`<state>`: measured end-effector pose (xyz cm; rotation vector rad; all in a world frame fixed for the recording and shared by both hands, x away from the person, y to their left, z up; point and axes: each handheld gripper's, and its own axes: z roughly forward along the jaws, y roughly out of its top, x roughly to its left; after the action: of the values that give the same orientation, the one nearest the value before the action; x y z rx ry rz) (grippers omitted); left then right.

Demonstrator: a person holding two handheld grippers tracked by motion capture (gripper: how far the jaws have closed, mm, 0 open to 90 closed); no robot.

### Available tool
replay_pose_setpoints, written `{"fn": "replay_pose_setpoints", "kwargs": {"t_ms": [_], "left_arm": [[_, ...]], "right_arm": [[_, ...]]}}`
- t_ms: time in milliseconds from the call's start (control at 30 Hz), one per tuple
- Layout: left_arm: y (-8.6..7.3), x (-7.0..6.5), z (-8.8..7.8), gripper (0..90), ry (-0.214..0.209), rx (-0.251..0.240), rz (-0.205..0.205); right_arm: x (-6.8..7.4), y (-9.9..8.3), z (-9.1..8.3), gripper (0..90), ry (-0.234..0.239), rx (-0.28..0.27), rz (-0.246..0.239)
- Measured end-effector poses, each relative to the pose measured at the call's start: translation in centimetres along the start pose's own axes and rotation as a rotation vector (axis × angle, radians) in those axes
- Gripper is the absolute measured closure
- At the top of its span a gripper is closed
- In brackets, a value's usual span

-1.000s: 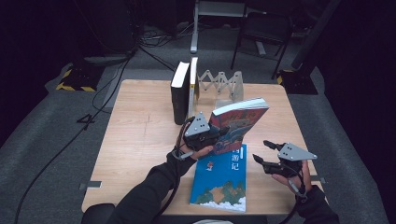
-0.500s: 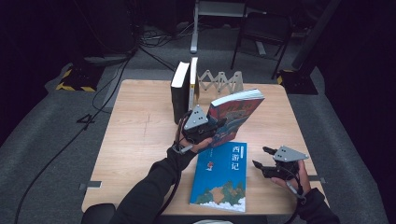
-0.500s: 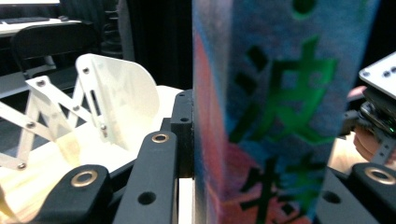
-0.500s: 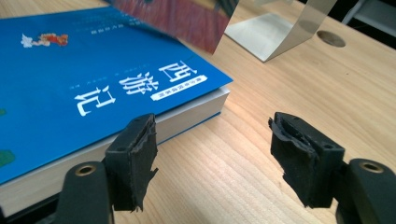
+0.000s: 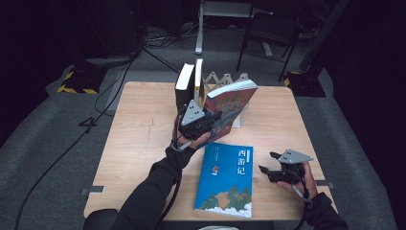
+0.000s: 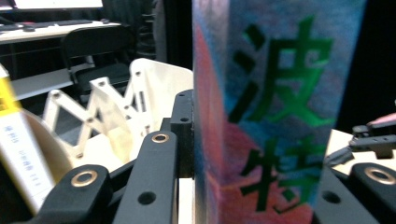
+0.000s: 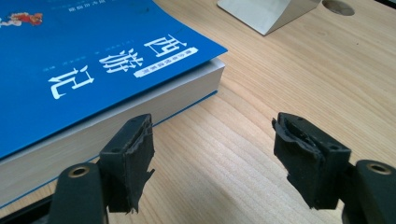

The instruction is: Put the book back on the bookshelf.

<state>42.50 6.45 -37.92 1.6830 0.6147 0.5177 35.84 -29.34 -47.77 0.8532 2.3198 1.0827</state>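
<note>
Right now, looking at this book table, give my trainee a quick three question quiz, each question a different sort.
1. True or false: the left gripper holds the colourful book off the table.
2. Which book lies flat? A) blue book B) black book C) colourful book
3. What stands between the right gripper's jaws?

Key: 1 true. 2 A, the blue book; the black book stands upright by the white rack. 3 Nothing, bare table beside the blue book.

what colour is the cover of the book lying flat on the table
Blue, with white title characters; the flat book shows best in the right gripper view.
</note>
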Motion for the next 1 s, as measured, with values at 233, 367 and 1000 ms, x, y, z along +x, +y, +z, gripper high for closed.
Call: {"fn": "replay_pose_setpoints", "kwargs": {"t_ms": [233,367,1000], "left_arm": [[-0.2,1.4,-0.6,73.7,0.068,-0.008,-0.032],[-0.5,2.1,-0.7,73.8,0.114,-0.007,-0.053],[-0.3,3.0,1.6,73.7,0.247,0.039,-0.046]], "right_arm": [[0.1,0.0,0.1,28.9,0.003,0.005,0.002],[0.1,0.0,0.2,29.0,0.007,0.007,0.002],[0.1,-0.1,0.2,29.5,0.023,0.007,0.012]]}}
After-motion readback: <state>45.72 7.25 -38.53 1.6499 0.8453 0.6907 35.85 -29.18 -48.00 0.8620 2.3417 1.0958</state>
